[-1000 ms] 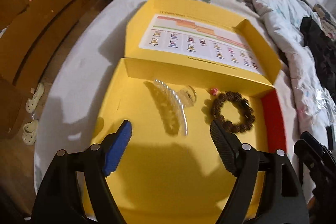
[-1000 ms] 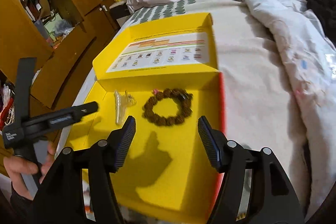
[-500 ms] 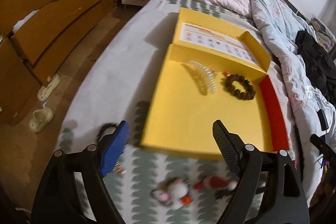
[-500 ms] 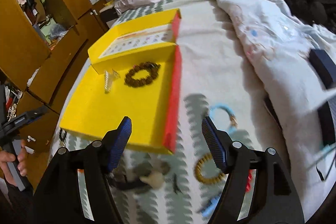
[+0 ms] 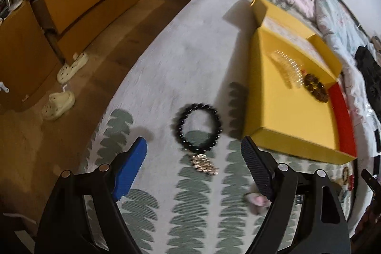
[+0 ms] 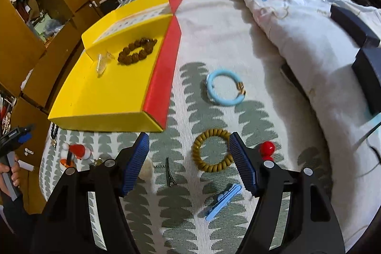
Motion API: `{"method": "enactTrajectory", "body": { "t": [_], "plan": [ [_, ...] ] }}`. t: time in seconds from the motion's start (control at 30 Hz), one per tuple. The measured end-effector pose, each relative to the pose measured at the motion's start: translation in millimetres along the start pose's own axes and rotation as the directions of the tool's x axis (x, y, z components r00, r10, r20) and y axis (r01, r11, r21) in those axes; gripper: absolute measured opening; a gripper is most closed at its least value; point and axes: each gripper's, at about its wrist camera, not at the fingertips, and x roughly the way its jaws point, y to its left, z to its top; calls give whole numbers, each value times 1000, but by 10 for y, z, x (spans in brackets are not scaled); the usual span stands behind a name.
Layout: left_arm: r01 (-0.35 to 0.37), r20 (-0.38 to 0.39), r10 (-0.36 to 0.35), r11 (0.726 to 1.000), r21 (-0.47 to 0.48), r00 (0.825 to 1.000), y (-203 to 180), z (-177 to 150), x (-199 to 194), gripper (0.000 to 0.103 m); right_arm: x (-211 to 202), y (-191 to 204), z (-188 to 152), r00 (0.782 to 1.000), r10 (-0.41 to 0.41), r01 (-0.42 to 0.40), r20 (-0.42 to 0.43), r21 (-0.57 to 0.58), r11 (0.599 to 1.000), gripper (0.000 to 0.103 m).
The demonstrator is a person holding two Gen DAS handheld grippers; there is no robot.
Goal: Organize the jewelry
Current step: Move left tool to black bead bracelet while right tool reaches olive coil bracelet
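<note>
Grippers both gape empty: your left gripper (image 5: 194,156) frames the black beaded bracelet (image 5: 198,127) near the bed's edge; your right gripper (image 6: 189,154) frames the mustard coil bracelet (image 6: 212,151).

bedsheet (image 6: 214,44) right of yellow box (image 6: 100,97) clear; quilt (image 6: 285,23) borders it.

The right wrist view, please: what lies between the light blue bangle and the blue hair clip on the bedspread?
In the right wrist view, the mustard spiral bracelet lies between the light blue bangle and the blue hair clip.

Yellow box (image 6: 100,97) with red side, sky-blue bangle (image 6: 225,88), black bead bracelet (image 5: 198,129)
</note>
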Motion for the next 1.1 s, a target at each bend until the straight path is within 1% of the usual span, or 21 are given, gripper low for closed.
{"method": "enactTrajectory", "body": {
  "t": [0.13, 0.17, 0.27, 0.33, 0.4, 0.43, 0.5, 0.57, 0.77, 0.9, 1.0, 1.1],
  "plan": [
    [-59, -48, 60, 998, 30, 997, 22, -27, 207, 80, 97, -8, -80, 1000, -6, 6, -6, -6, 1000, 72],
    [-66, -54, 68, 997, 35, 996, 17, -18, 240, 80, 116, -8, -89, 1000, 0, 0, -12, -7, 1000, 72],
    [-81, -63, 83, 996, 33, 995, 19, 17, 295, 80, 146, -8, -106, 999, -35, 34, -14, -28, 999, 70],
    [-92, -69, 95, 995, 38, 993, 5, 42, 342, 80, 154, -34, -104, 999, -41, 41, -12, -32, 999, 69],
    [-118, -77, 121, 992, 45, 990, -2, 54, 409, 80, 186, -76, -103, 999, -38, 37, -25, -27, 999, 59],
    [-122, -84, 125, 992, 45, 989, -5, 62, 438, 80, 205, -90, -98, 999, -40, 39, -32, -26, 999, 57],
    [-123, -97, 127, 992, 40, 987, 2, 74, 490, 80, 256, -138, -101, 997, -52, 51, -53, -24, 998, 51],
    [-122, -109, 126, 992, 39, 986, 8, 76, 531, 80, 303, -176, -115, 995, -61, 59, -75, -28, 998, 49],
    [-126, -121, 130, 991, 43, 984, -23, 83, 582, 80, 332, -232, -79, 994, -74, 73, -75, -17, 997, 48],
    [-117, -124, 121, 992, 36, 985, -39, 108, 598, 80, 404, -237, -57, 991, -95, 93, -90, -21, 995, 48],
    [-104, -139, 107, 994, 26, 984, -17, 123, 643, 75, 498, -242, -70, 986, -127, 124, -112, -29, 992, 48],
    [-79, -161, 78, 997, 0, 984, 39, 141, 700, 73, 559, -272, -79, 982, -137, 135, -128, -25, 991, 44]
  ]
}}
